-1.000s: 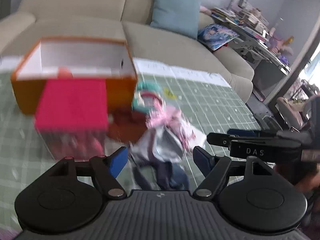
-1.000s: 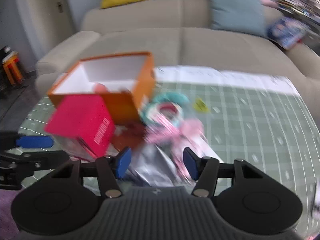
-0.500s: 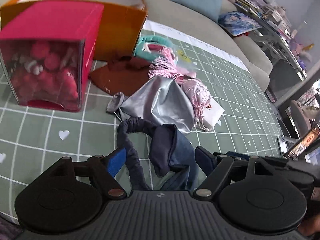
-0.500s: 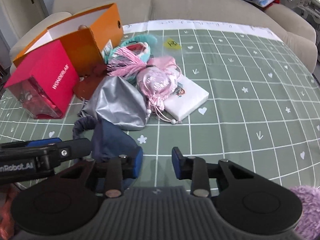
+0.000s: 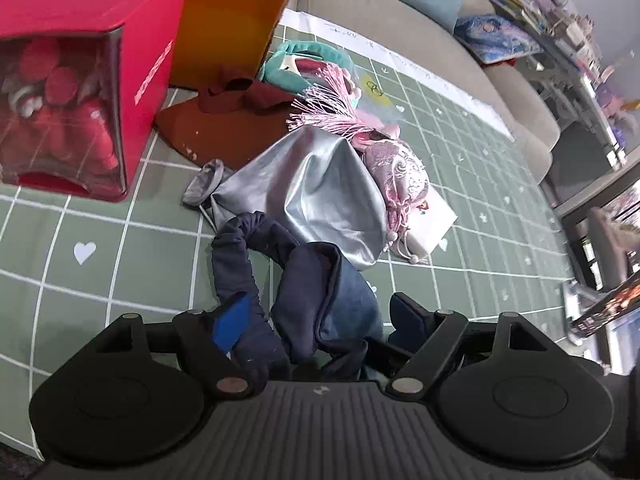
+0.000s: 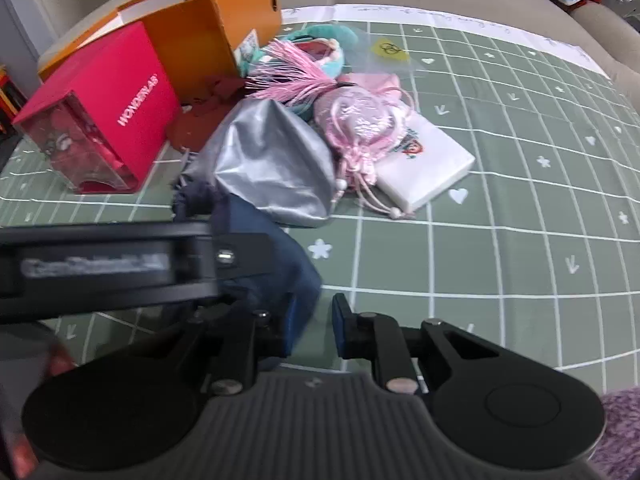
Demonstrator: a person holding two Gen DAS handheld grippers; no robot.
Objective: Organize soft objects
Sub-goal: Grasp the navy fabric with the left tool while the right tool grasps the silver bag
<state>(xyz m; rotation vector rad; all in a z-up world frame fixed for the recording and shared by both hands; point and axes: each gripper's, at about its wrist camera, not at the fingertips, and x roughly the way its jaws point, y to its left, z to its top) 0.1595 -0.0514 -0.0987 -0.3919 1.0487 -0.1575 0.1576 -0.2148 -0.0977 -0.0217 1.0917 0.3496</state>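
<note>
Now your left gripper (image 5: pixel 316 316) has dropped lower than half a second ago: its fingers stand wide apart with the navy fabric bag (image 5: pixel 320 300) bunched between them, the cloth touching the left pad, not yet clamped. Your right gripper (image 6: pixel 314 326) has moved in too; its jaws are only partly open, the left pad against the corner of that same bag (image 6: pixel 276 264), nothing pinched. The left tool's body now crosses the right camera's view, blurred.

From the left edge of the green grid mat (image 6: pixel 520 208): the red windowed box (image 5: pixel 80 76) sits where it did, with the orange box (image 5: pixel 232 28) behind it toward the sofa (image 5: pixel 400 40). A dark red cloth (image 5: pixel 224 124) lies in front of the orange box. Beside it, the teal plush (image 5: pixel 308 56) and pink tassel (image 5: pixel 324 108) are unmoved. The silver pouch (image 5: pixel 320 188) rests mid-mat, just beyond the navy bag and touching it. The pink embroidered drawstring pouch (image 6: pixel 356 120) leans on the silver one's right side, overlapping the white packet (image 6: pixel 424 168), which lies flat further right.
</note>
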